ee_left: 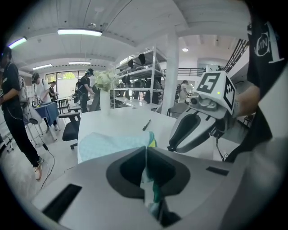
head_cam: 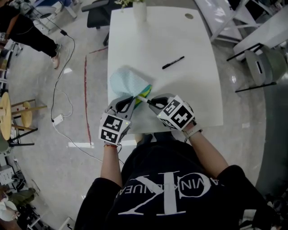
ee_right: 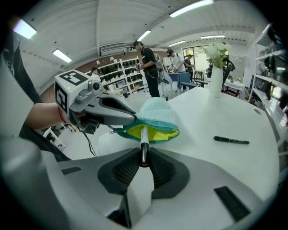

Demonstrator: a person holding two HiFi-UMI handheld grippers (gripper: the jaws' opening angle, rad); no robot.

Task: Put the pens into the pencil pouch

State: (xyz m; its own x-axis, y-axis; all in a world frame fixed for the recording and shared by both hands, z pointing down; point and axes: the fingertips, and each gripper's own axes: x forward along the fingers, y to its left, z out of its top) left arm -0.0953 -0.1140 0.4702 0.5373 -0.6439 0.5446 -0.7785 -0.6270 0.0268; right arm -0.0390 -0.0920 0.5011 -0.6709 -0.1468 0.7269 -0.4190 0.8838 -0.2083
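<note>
A light-blue pencil pouch (head_cam: 128, 83) with a yellow lining lies on the white table (head_cam: 180, 49), its mouth facing me. My left gripper (head_cam: 131, 102) is shut on the teal edge of the pouch (ee_left: 148, 186) and holds the mouth open. My right gripper (head_cam: 150, 102) is shut on a pen (ee_right: 144, 146) with a white barrel and black cap; the pen's tip reaches into the yellow opening of the pouch (ee_right: 150, 130). A second pen (head_cam: 173, 62), black, lies loose farther back on the table; the right gripper view has this black pen (ee_right: 231, 140) at right.
A white vase with flowers (head_cam: 139, 9) stands at the table's far edge. An office chair (head_cam: 96, 15) sits beyond the table. Cables and a red line (head_cam: 85, 99) run over the floor at left. People stand by shelves in the background.
</note>
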